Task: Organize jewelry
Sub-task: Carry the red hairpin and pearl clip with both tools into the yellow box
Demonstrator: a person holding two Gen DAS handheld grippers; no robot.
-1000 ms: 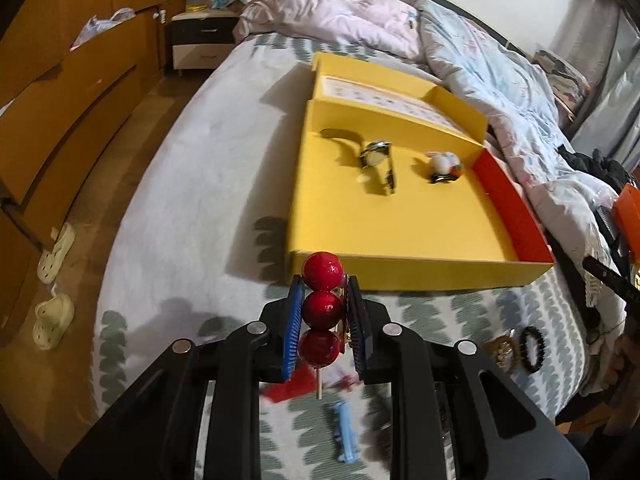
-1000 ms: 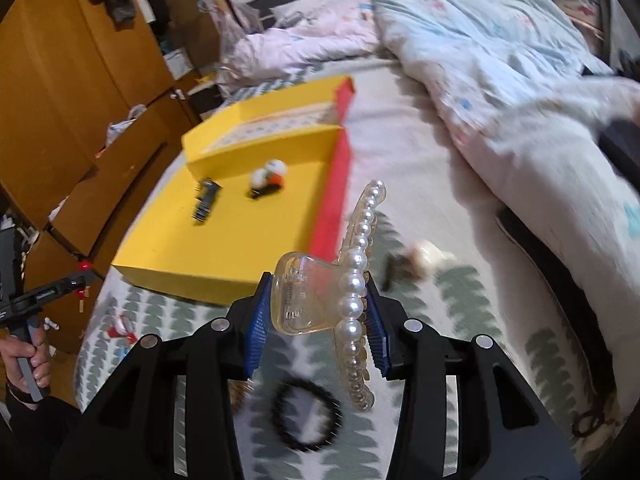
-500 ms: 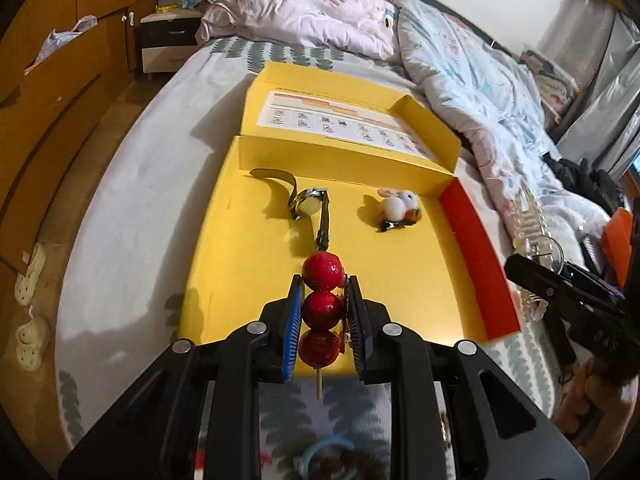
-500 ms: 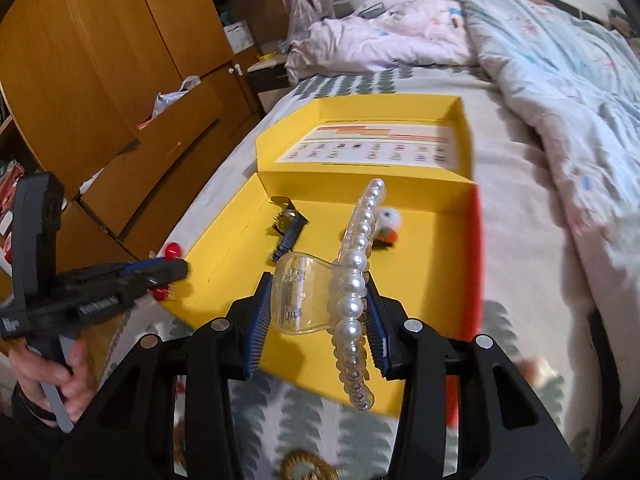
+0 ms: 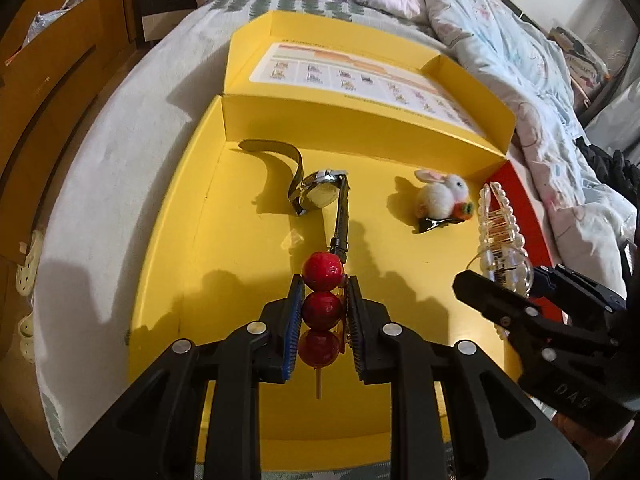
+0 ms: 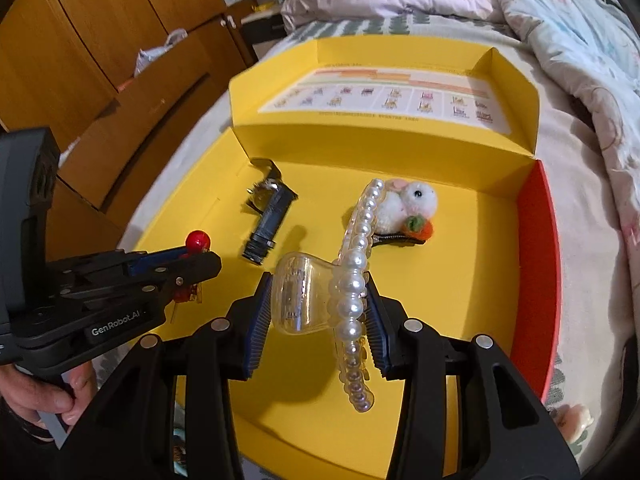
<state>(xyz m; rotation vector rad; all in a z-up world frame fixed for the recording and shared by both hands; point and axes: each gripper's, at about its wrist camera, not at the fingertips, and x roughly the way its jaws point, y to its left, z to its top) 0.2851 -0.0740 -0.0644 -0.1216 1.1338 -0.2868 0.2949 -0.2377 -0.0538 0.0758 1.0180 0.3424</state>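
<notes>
— Fingers first: what has the left gripper [image 5: 322, 312] got?
— Its blue pads [image 5: 294, 322] are clamped on a hairpin of three red balls [image 5: 322, 309] on a thin stick, held over the floor of the yellow box [image 5: 192, 216].
— And the right gripper [image 6: 316, 320]?
— Clamped on a clear claw clip edged with pearls [image 6: 352, 280], also over the box.
— What lies inside?
— A wristwatch [image 5: 320, 196] with a dark strap near the back wall, and a white bunny hair clip [image 5: 442, 198] beside it, apart. The box sits on the bed [image 5: 120, 128].
</notes>
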